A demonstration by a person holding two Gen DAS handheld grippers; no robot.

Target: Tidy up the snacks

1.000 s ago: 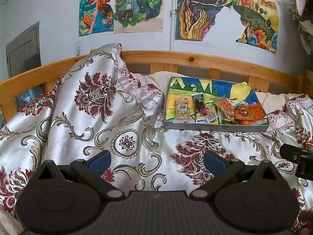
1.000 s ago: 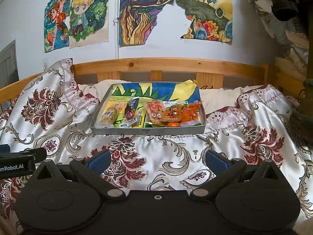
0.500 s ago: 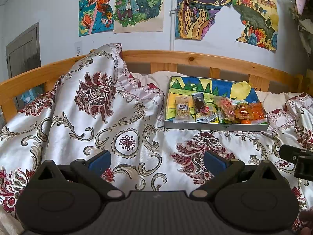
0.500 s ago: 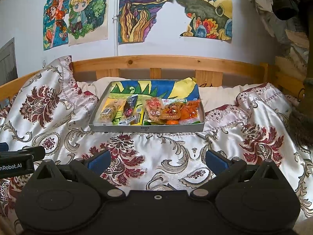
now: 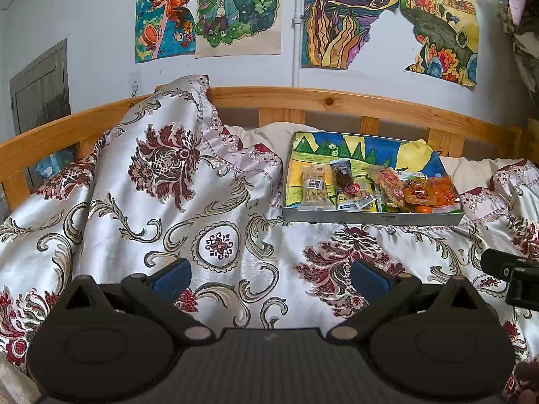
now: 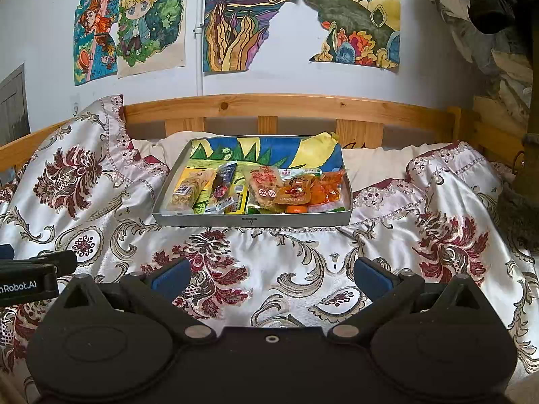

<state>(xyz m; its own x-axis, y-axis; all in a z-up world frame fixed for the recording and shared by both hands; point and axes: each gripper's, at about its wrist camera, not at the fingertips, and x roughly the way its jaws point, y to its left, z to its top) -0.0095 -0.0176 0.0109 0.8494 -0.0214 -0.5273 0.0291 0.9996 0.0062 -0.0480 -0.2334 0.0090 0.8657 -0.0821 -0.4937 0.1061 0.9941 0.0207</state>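
A shallow grey tray [image 5: 370,217] [image 6: 249,219] lined with a colourful drawing lies on the bed and holds several snack packets: a pale nut bar [image 5: 314,187] [image 6: 188,188], a dark packet [image 5: 343,176] [image 6: 223,181], a red-printed packet [image 5: 387,181] [image 6: 264,185] and orange packets [image 5: 434,192] [image 6: 323,190]. My left gripper [image 5: 269,274] is open and empty, low over the bedspread, left of and nearer than the tray. My right gripper [image 6: 269,274] is open and empty, straight in front of the tray.
A silver bedspread with red flowers [image 5: 161,202] [image 6: 438,235] covers the bed and rises in a hump at the left. A wooden bed rail [image 5: 337,101] [image 6: 303,107] runs behind the tray. Drawings hang on the wall [image 6: 249,17]. The other gripper's tip shows at each view's edge [image 5: 505,269] [image 6: 33,269].
The right gripper has moved a little closer to the tray, which now looks slightly larger and more centred. The left view is almost unchanged. Both grippers stay open.
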